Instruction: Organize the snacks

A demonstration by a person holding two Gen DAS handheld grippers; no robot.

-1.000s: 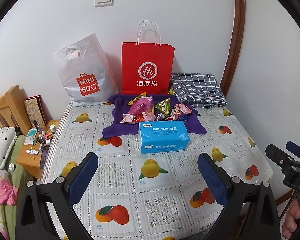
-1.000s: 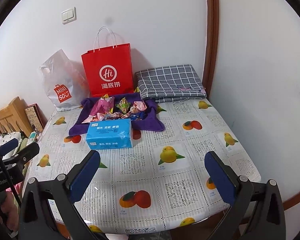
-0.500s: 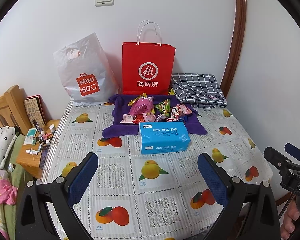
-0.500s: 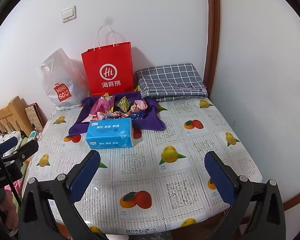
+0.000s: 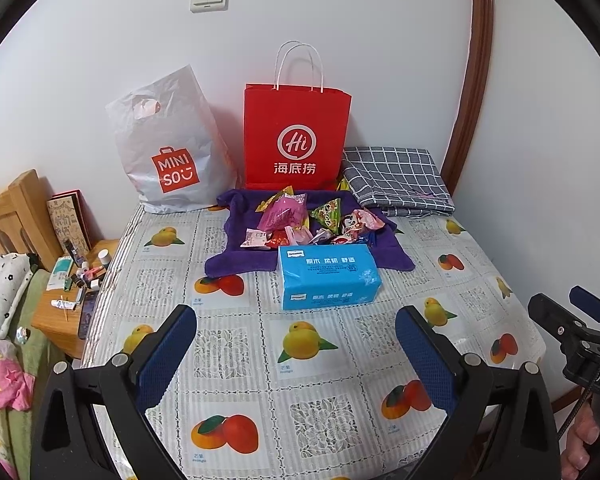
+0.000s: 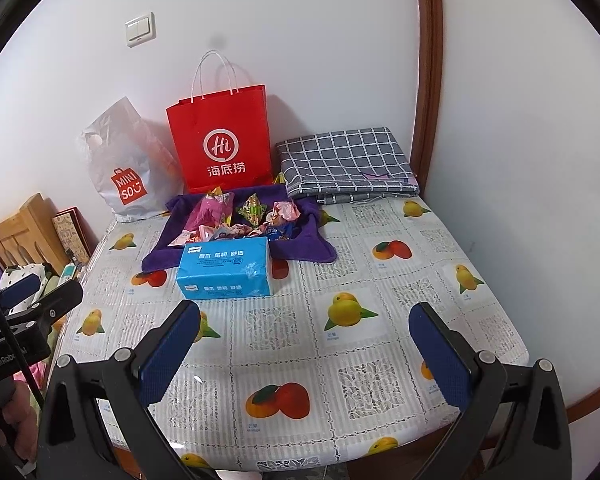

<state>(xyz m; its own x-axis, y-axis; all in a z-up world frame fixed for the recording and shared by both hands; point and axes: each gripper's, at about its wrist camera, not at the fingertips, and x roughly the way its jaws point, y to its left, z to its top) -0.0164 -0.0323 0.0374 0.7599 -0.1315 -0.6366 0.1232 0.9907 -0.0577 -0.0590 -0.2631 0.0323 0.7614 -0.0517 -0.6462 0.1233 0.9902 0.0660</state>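
Left wrist view: blue tissue pack (image 5: 329, 276) fronting snacks (image 5: 312, 222), both grippers' fingers spread, empty.

A bedroom in a home. Shown by a wooden headboard (image 5: 18, 216) with a flower-print pillow (image 5: 4, 284) at the left, a small bedside stand (image 5: 66, 308) cluttered with little bottles and tubes, a table (image 5: 236, 364) under a fruit-print cloth pushed into the corner, shopping bags (image 5: 296, 140) against the white wall, and a folded checked sheet (image 5: 396, 178) beside them.
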